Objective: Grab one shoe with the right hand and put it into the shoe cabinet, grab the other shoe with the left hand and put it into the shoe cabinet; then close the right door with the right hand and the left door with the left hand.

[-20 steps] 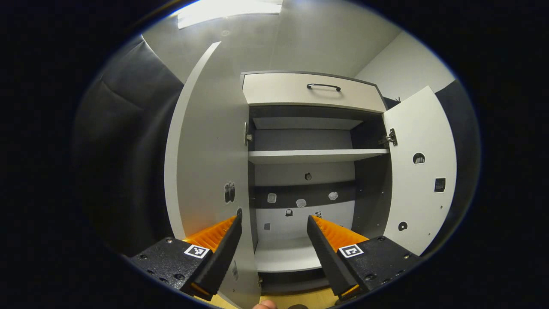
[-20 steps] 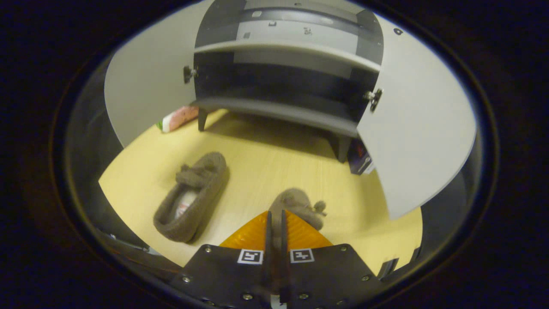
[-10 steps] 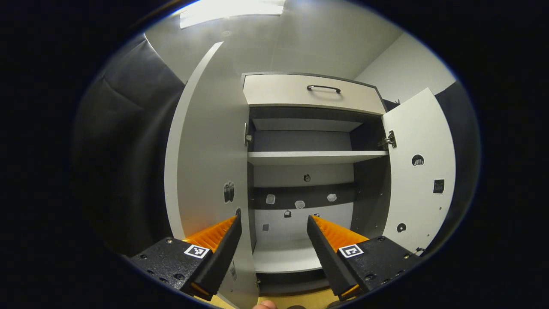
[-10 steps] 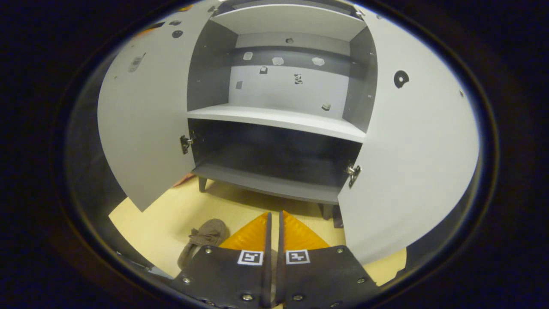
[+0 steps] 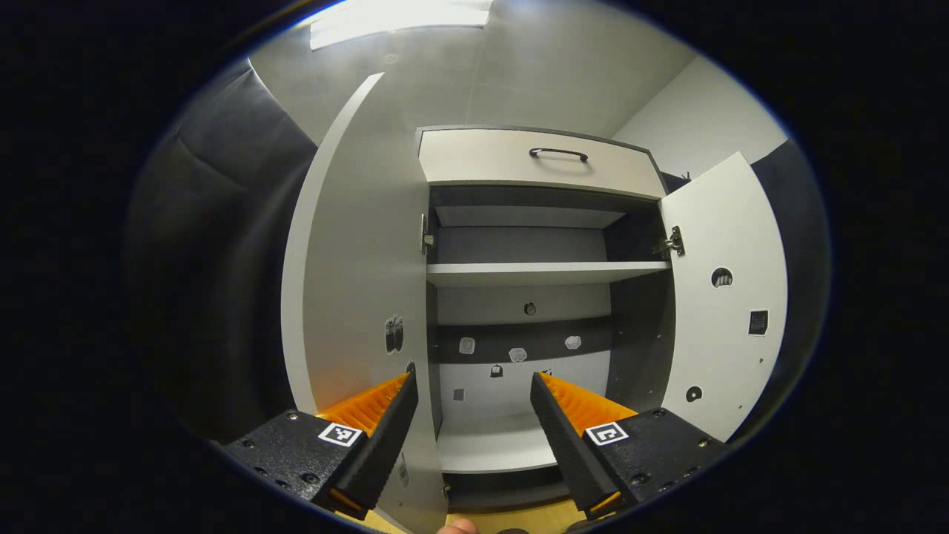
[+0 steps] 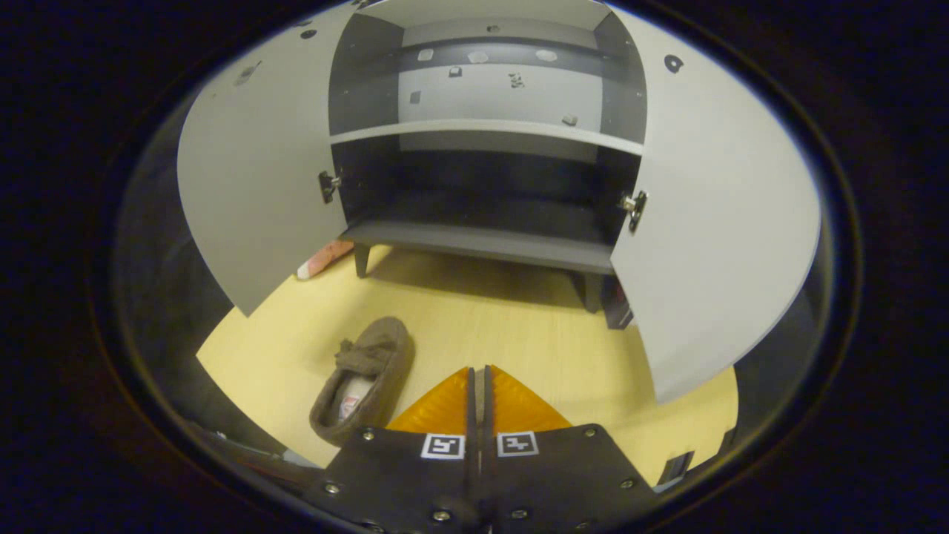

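A brown fuzzy slipper-type shoe [image 6: 367, 378] lies on the yellow floor [image 6: 504, 326], left of my right gripper [image 6: 478, 368]. That gripper hovers above the floor in front of the shoe cabinet [image 6: 482, 245], fingers shut with only a thin slit between them. I see nothing past their tips. The cabinet's left door [image 6: 252, 178] and right door [image 6: 712, 222] both stand wide open. My left gripper [image 5: 473, 372] is open and empty. It is held higher, facing the cabinet's middle shelf [image 5: 541, 273], close to the left door [image 5: 356, 282].
A drawer with a dark handle [image 5: 558, 152] tops the cabinet. A pink and white object [image 6: 324, 258] lies on the floor behind the left door. A dark item [image 6: 615, 304] sits by the cabinet's right leg. The right door [image 5: 723, 297] swings outward.
One second ago the second shoe lay at my shut right gripper's fingertips. That gripper rose and tilted toward the cabinet, then dipped, and that shoe has left the view. My left gripper barely moved.
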Tool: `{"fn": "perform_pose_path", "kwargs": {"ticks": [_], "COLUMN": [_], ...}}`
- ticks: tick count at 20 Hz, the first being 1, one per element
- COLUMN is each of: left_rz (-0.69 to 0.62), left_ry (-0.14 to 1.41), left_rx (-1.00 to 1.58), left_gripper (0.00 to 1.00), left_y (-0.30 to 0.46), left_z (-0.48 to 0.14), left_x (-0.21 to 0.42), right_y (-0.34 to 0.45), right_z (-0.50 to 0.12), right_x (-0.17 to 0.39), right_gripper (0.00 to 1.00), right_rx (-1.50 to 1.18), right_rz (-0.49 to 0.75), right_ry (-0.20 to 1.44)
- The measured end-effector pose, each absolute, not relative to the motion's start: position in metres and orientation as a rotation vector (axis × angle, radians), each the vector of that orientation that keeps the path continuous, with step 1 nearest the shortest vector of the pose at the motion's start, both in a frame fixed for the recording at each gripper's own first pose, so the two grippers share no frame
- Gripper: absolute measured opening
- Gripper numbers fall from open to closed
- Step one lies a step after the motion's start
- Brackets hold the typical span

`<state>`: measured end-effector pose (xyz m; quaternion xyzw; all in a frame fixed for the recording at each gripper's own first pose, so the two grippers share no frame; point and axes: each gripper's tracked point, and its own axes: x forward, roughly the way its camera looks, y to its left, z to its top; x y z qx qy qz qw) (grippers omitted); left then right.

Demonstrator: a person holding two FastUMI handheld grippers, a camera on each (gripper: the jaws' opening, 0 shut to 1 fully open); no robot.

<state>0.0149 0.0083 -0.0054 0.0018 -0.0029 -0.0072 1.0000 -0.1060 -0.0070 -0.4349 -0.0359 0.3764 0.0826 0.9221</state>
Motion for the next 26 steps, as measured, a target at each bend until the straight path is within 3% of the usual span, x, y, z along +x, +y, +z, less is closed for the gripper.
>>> {"fn": "perform_pose_path", "kwargs": {"ticks": [2,4,5,6,13,22,23,26], "left_rz": [-0.016,-0.018,-0.02,-0.021,-0.017,-0.017,-0.019,-0.021], "left_ry": [-0.005,-0.004,-0.004,-0.003,0.0,0.011,0.012,0.011], "left_rx": [0.004,0.005,0.006,0.007,0.022,0.042,0.045,0.045], "left_gripper": [0.94,0.94,0.94,0.94,0.94,0.94,0.94,0.94], "left_y": [0.008,0.008,0.008,0.008,0.007,0.008,0.008,0.007], "left_z": [-0.006,-0.006,-0.006,-0.006,-0.008,-0.011,-0.012,-0.012], "left_x": [0.015,0.015,0.015,0.015,0.015,0.016,0.016,0.015], "right_y": [-0.009,-0.006,-0.008,-0.01,-0.006,-0.003,-0.003,-0.002], "right_z": [-0.455,-0.473,-0.479,-0.486,-0.537,-0.557,-0.56,-0.545], "right_x": [-0.122,-0.139,-0.144,-0.147,-0.165,-0.118,-0.119,-0.118], "right_gripper": [0.04,0.13,0.28,0.3,0.3,0.3,0.06,0.05], "right_rx": [-0.064,-0.034,-0.029,-0.03,-0.006,-0.028,-0.039,-0.047], "right_rz": [0.174,0.192,0.188,0.187,0.178,0.104,0.105,0.102], "right_ry": [0.838,0.904,0.923,0.945,1.062,0.989,1.009,0.967]}}
